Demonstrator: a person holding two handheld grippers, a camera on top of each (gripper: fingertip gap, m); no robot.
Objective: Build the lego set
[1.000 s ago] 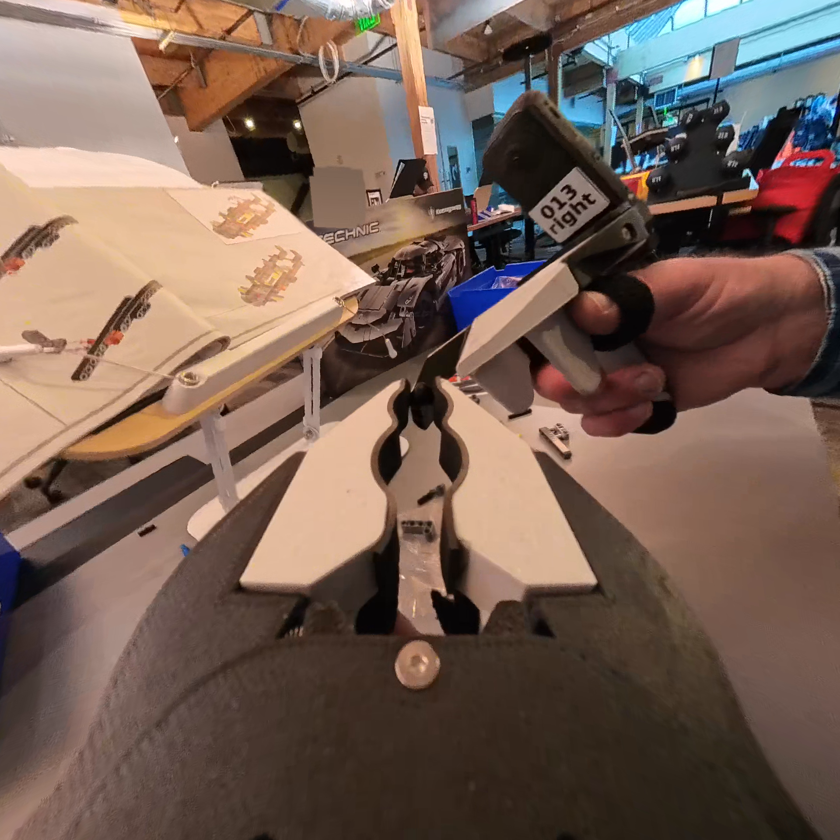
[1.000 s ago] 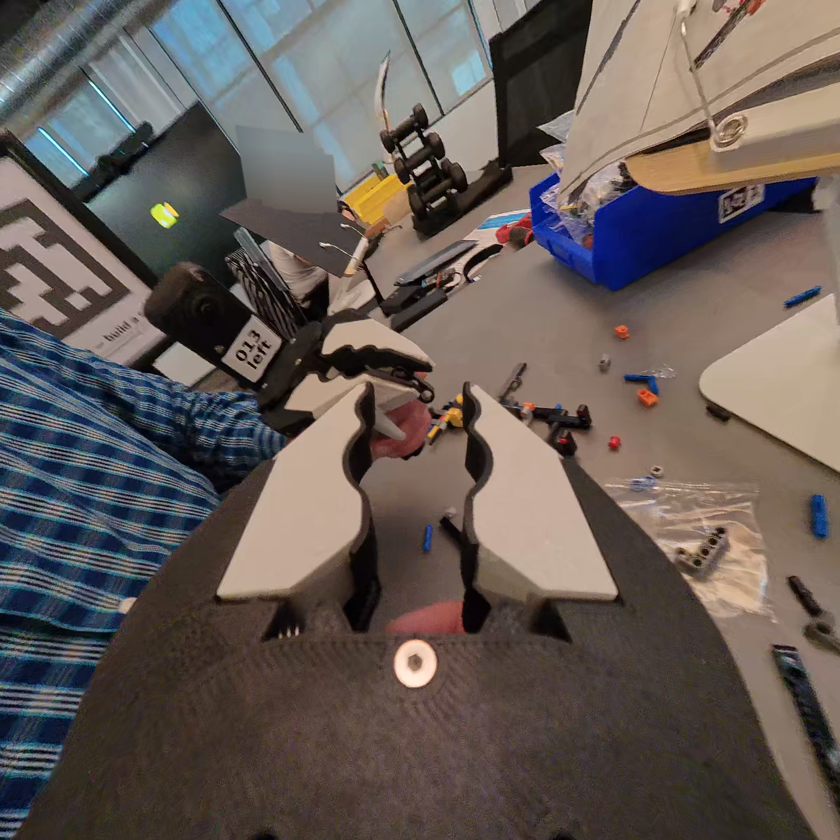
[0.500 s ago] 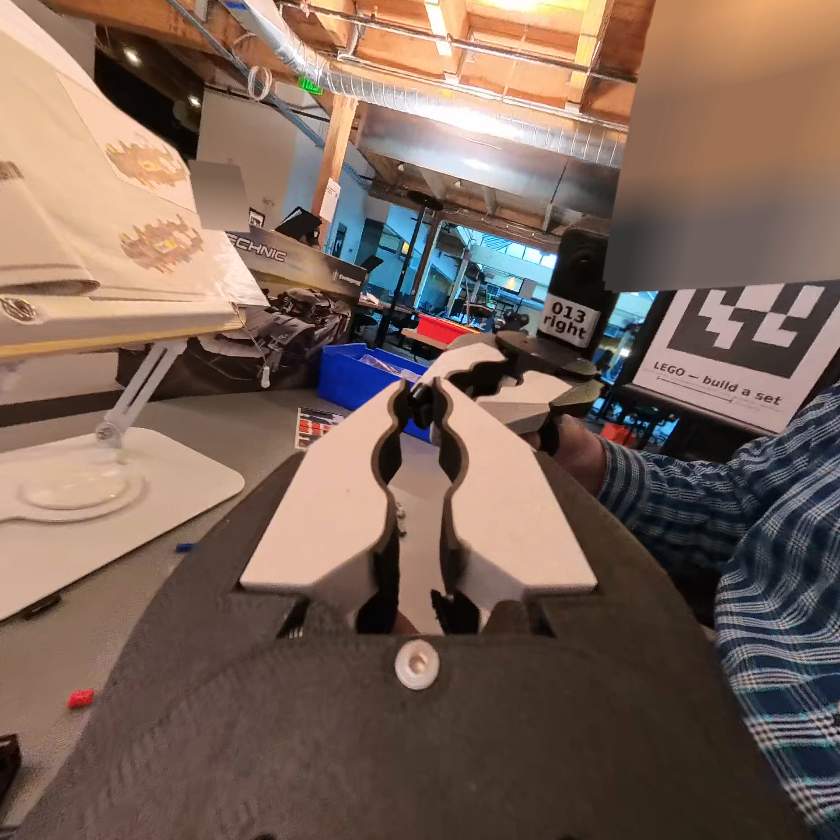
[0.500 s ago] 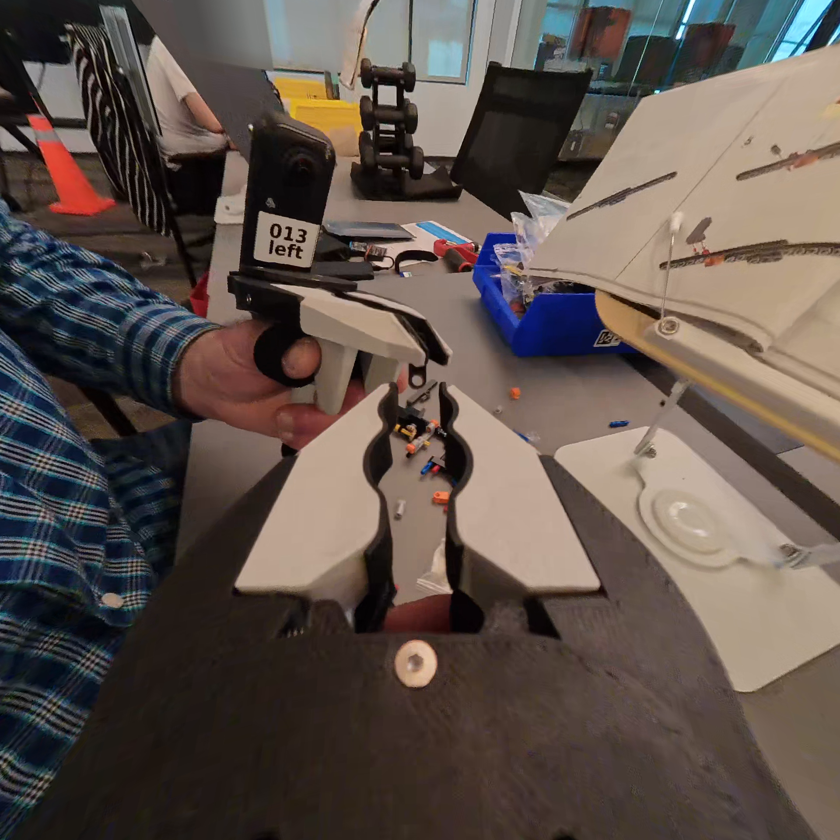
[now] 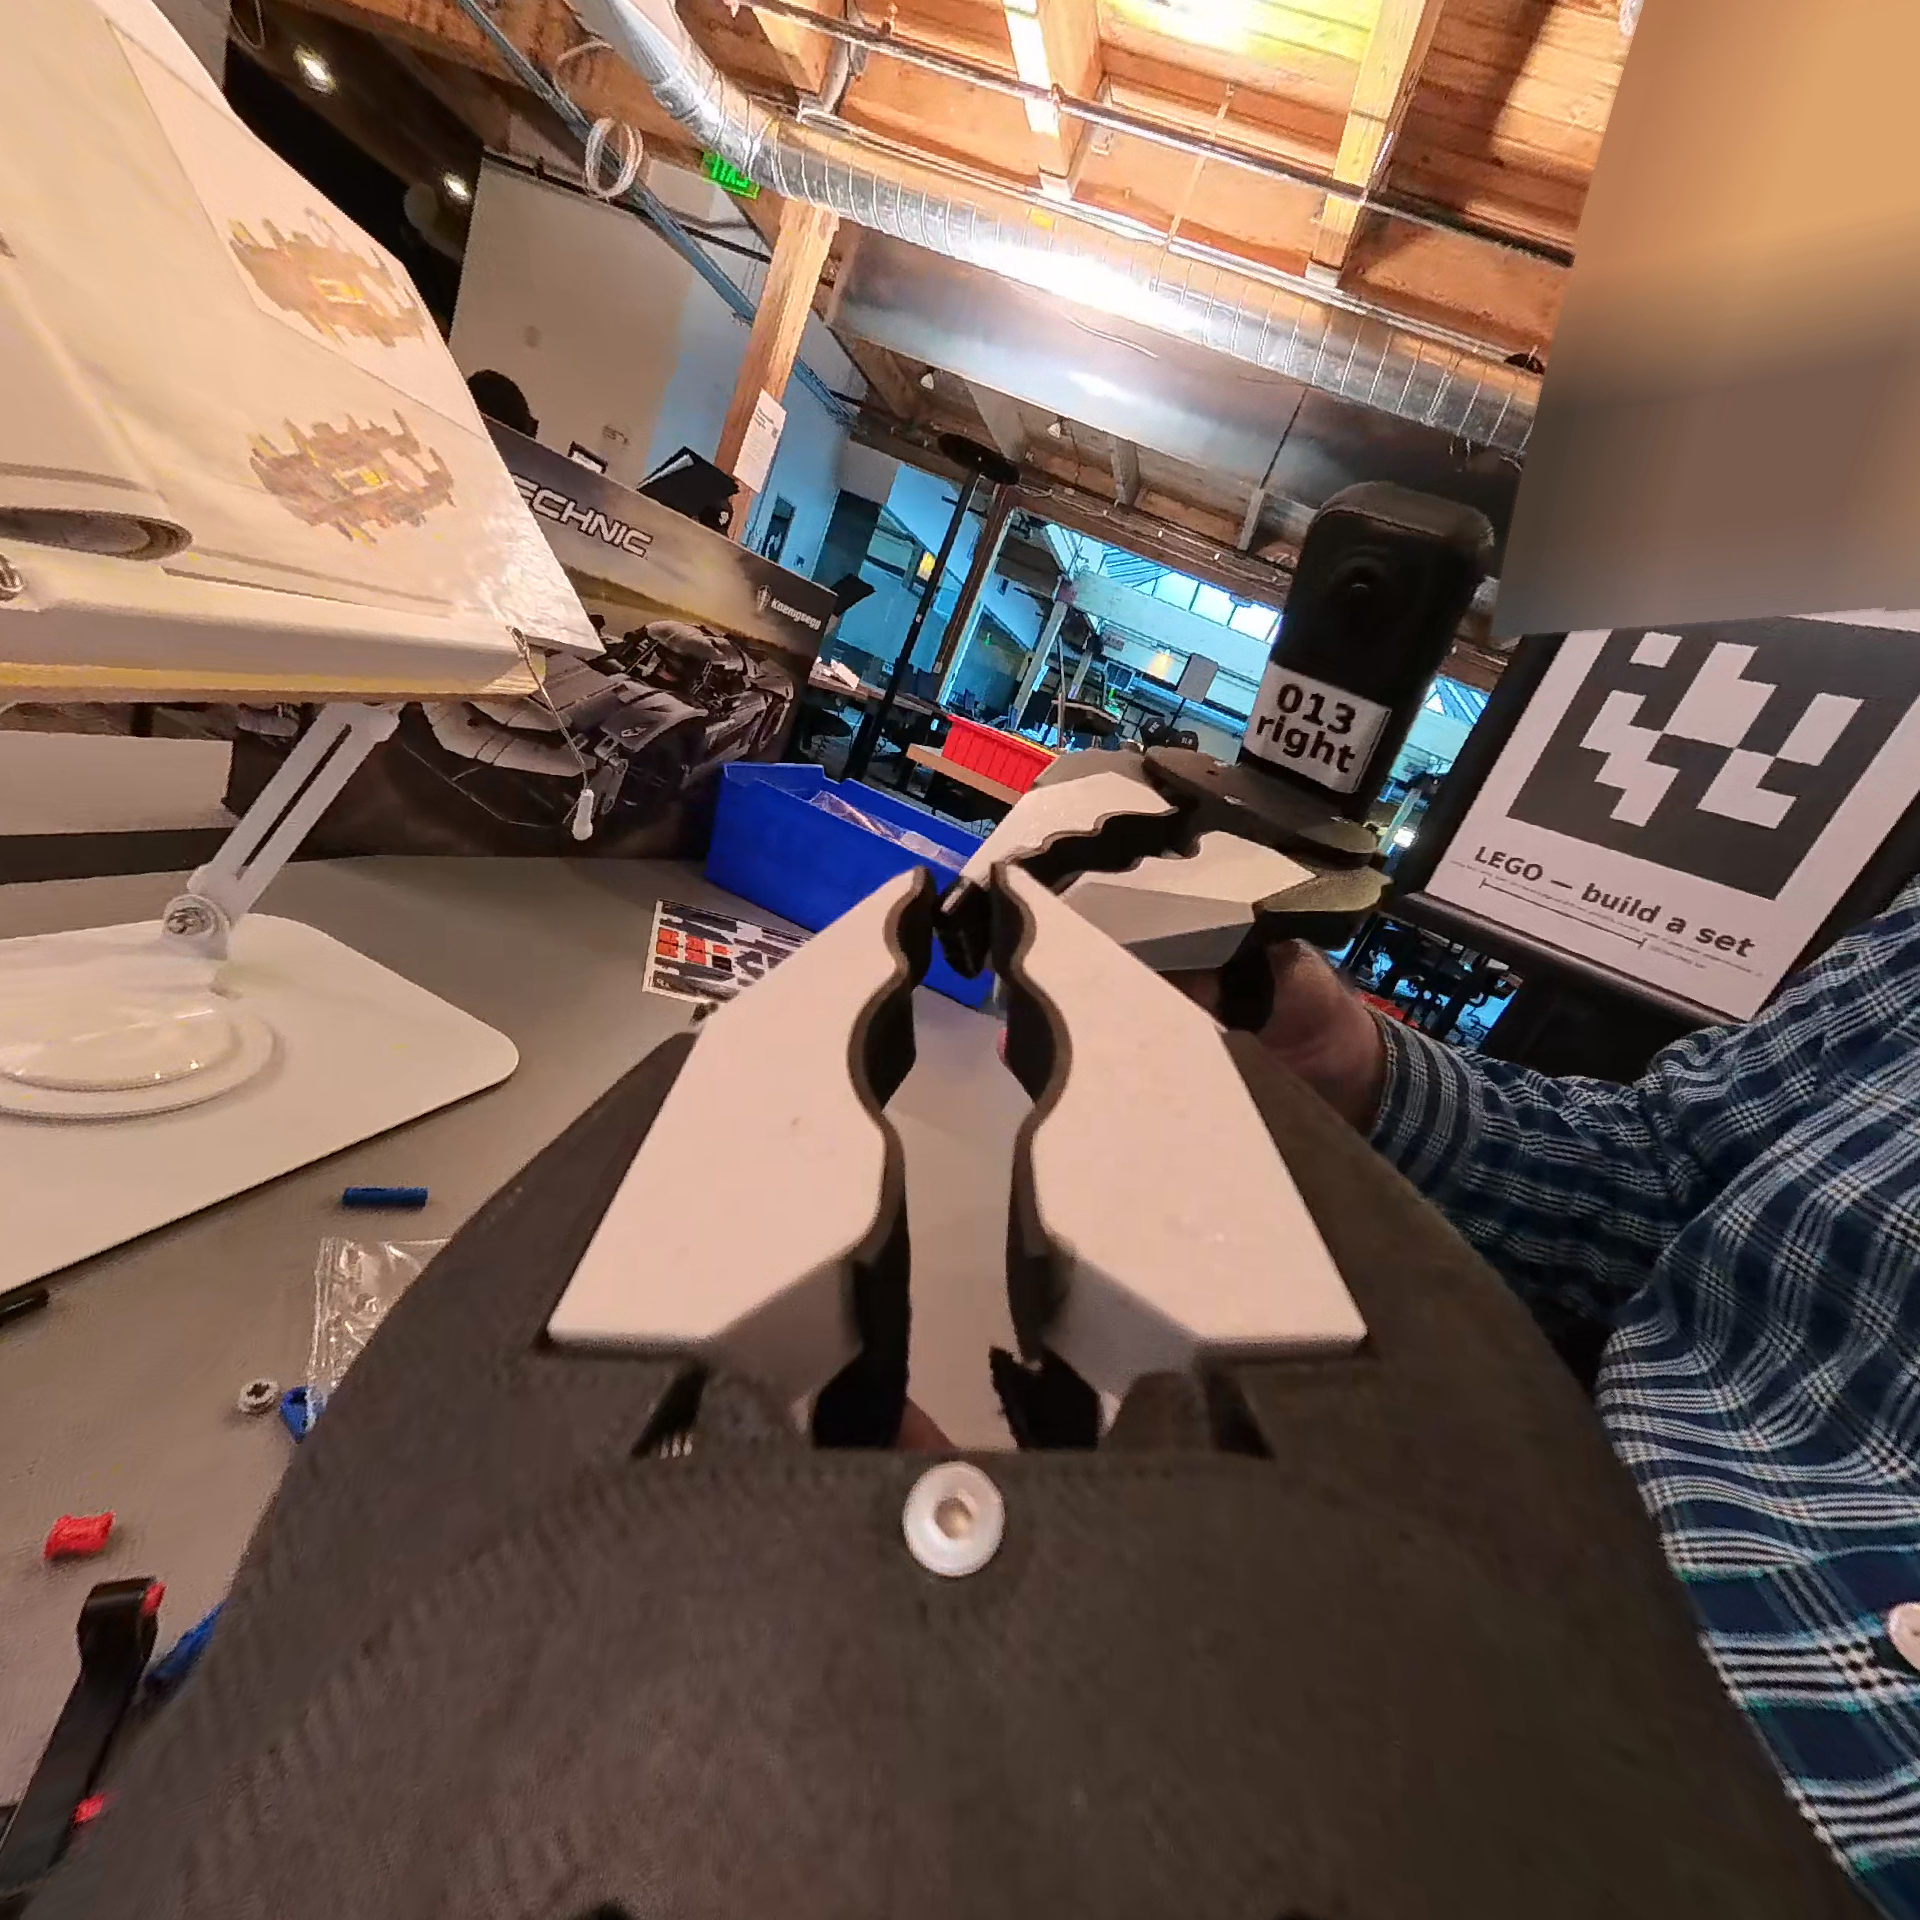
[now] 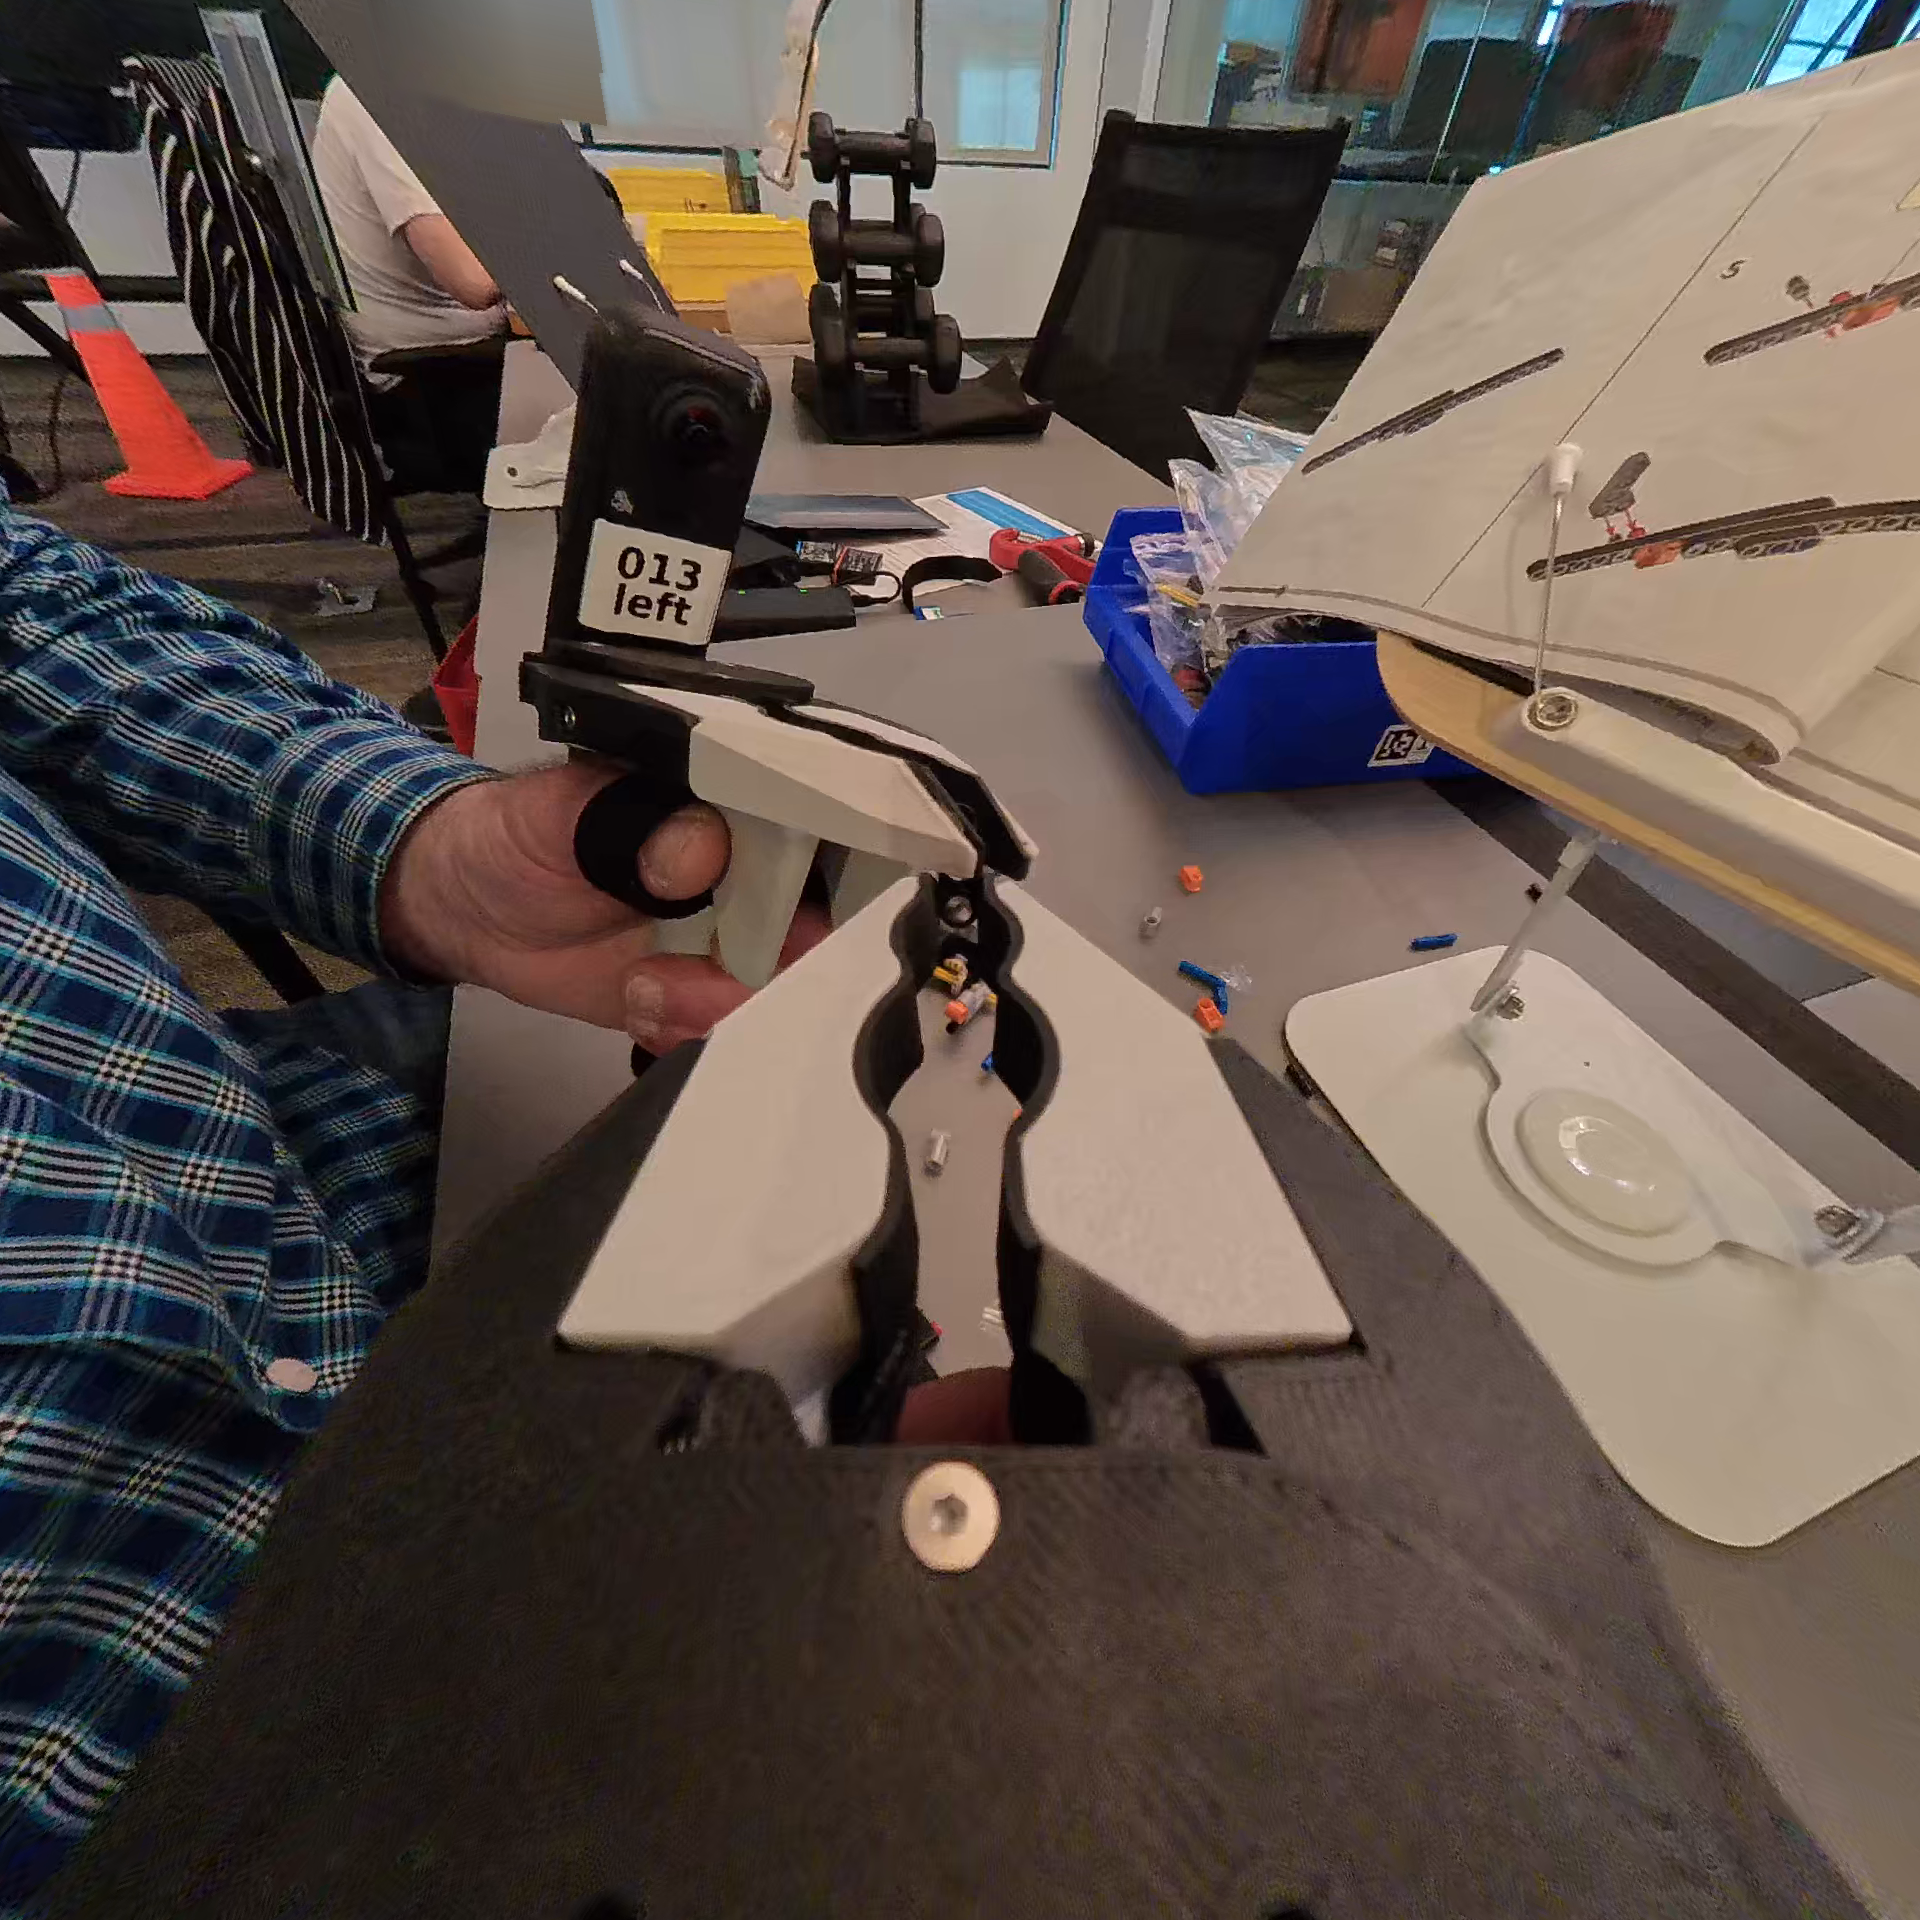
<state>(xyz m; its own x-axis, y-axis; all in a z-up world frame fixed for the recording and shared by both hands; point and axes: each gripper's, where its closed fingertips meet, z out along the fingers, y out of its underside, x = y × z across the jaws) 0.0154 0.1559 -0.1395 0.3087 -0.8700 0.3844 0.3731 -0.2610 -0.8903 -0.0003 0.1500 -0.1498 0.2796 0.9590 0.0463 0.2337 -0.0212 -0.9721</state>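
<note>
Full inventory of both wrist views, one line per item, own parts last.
table: 1, grey, under everything
booklet: 1, white, open on stand
stand: 1, white, base on table
bin: 1, blue, bagged parts inside, behind stand
set box: 1, dark, upright at table's back
sticker sheet: 1, flat beside bin
plastic bag: 1, clear, on table
loose pieces: many, orange, blue, grey, red, scattered
small black piece: 1, between claw tips
left claw: shut on it
right claw: tips at it, grip unclear
</note>
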